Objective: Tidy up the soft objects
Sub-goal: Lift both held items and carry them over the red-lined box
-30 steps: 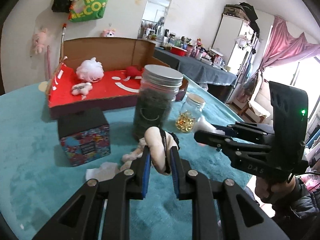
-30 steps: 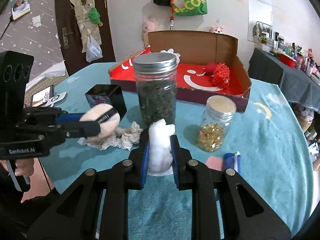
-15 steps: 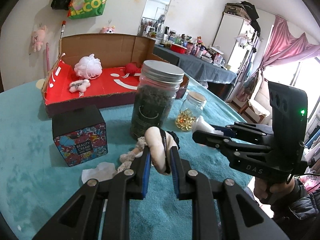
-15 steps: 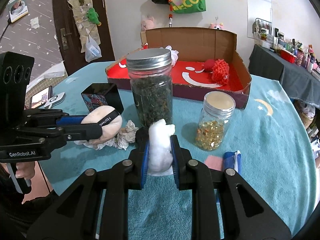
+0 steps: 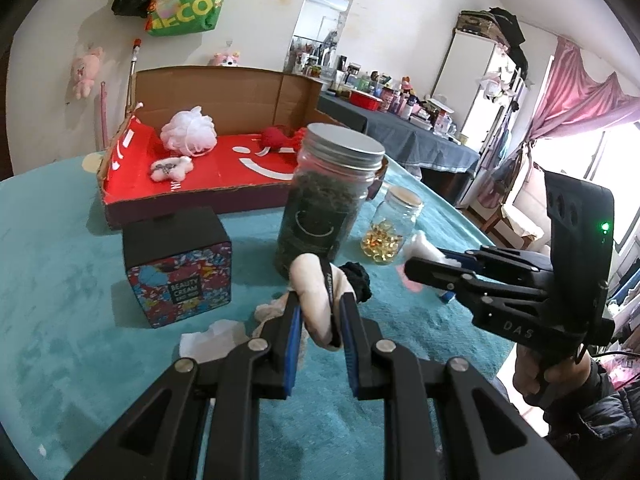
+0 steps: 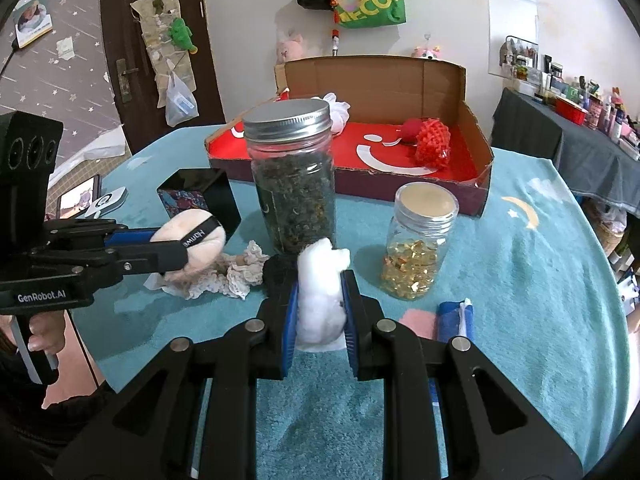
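My left gripper (image 5: 319, 309) is shut on a beige powder puff (image 5: 310, 293) with a black band, held above the teal table; it also shows in the right wrist view (image 6: 192, 240). My right gripper (image 6: 319, 298) is shut on a white cotton wad (image 6: 320, 296), seen in the left wrist view too (image 5: 426, 249). An open cardboard box with a red floor (image 5: 236, 164) stands at the back. It holds a white mesh pouf (image 5: 189, 131), a small white plush (image 5: 170, 168) and a red mesh ball (image 6: 432, 144).
A tall jar of dark leaves (image 6: 294, 176) and a small jar of gold capsules (image 6: 420, 248) stand before the box. A black cream box (image 5: 176, 266), lace scrap (image 6: 236, 272), black scrunchie (image 5: 356, 276), white tissue (image 5: 208, 340), and pink and blue items (image 6: 440, 318) lie around.
Both grippers have shifted slightly nearer to the jars and box while keeping hold of the puff and the cotton. Nothing was let go.
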Demonstrator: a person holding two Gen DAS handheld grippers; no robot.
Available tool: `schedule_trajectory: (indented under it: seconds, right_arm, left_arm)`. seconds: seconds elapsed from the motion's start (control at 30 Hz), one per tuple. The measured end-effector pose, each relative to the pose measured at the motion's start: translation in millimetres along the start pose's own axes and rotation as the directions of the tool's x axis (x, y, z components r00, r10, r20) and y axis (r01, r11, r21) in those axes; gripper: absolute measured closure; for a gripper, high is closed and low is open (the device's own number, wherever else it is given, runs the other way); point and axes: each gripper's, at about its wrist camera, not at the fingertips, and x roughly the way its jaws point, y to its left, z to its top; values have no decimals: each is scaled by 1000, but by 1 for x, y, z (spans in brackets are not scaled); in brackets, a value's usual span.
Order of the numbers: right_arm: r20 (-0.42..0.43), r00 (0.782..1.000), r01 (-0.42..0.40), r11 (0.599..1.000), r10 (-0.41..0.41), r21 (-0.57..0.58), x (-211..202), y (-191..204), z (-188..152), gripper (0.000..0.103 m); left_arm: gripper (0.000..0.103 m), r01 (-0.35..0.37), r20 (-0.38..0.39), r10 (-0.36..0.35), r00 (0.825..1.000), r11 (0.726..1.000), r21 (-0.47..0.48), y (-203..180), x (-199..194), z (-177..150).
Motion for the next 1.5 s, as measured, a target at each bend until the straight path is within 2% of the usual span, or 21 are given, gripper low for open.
schedule_trajectory:
  seconds: [0.67, 1.07, 1.3, 1.5]
  right_arm:
    - [5, 999, 39, 998, -39, 53, -11, -23, -3, 84]
    - [6, 997, 74, 993, -75, 91, -21, -42, -7, 84]
    - [10, 996, 86, 989, -88, 119, -25, -58, -4, 84]
    - [12, 996, 85, 989, -88, 123, -22, -73, 5, 84]
  left_arm:
    - [83, -49, 28, 54, 998, 989, -139, 49, -34, -12]
    - [83, -117, 21, 123, 992, 979, -167, 75, -51, -22]
    - [83, -170, -3, 172, 985, 967, -188, 96, -50, -24]
    - [85, -192, 0, 194, 981, 968, -162, 117, -42, -17]
